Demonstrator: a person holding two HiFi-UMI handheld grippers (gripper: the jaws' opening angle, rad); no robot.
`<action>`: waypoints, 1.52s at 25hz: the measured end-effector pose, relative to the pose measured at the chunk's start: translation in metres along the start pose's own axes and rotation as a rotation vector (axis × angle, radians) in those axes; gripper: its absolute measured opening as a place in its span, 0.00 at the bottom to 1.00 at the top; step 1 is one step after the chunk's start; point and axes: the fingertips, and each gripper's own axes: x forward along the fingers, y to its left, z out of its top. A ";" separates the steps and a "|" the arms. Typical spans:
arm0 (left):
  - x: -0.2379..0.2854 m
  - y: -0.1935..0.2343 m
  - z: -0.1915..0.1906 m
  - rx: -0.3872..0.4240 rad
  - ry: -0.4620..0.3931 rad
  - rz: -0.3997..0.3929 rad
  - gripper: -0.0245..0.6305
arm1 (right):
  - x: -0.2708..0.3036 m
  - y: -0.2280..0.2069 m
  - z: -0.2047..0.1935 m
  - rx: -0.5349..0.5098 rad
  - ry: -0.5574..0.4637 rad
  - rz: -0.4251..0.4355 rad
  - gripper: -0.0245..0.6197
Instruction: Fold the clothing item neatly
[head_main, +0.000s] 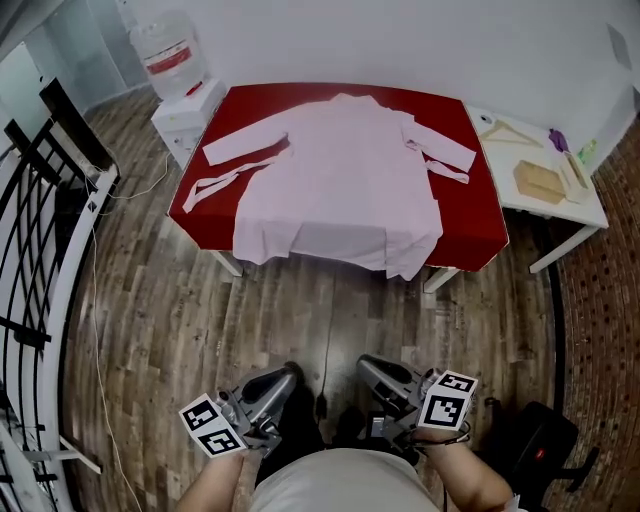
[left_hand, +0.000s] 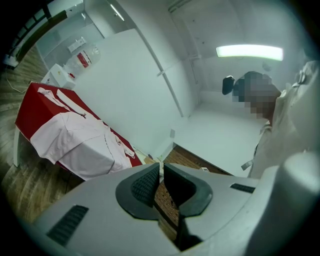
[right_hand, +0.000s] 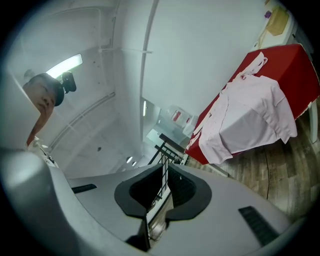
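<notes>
A pale pink robe (head_main: 345, 175) lies spread flat on a red-covered table (head_main: 480, 225), sleeves out to both sides, its hem hanging over the near edge. A loose belt (head_main: 215, 180) trails off its left side. Both grippers are held low by the person's body, far from the table. My left gripper (head_main: 285, 380) is shut and holds nothing. My right gripper (head_main: 372, 368) is shut and empty too. The left gripper view shows the robe (left_hand: 75, 137) at the left, the right gripper view shows the robe (right_hand: 250, 117) at the right; both views are rolled sideways.
A small white table (head_main: 575, 205) with a wooden hanger (head_main: 505, 130) and a wooden block (head_main: 540, 180) stands right of the red one. A white box (head_main: 185, 110) with a water jug (head_main: 170, 55) sits at the back left. A black metal rack (head_main: 40, 250) lines the left. A cable (head_main: 325, 340) runs across the wooden floor.
</notes>
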 end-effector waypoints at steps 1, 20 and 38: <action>0.001 0.009 0.006 0.003 0.001 0.003 0.05 | 0.009 -0.006 0.005 -0.003 -0.008 -0.018 0.06; 0.022 0.179 0.133 0.051 0.125 -0.050 0.05 | 0.162 -0.065 0.066 -0.070 -0.130 -0.295 0.06; 0.125 0.304 0.174 0.176 0.294 0.156 0.05 | 0.241 -0.176 0.110 -0.024 0.093 -0.276 0.08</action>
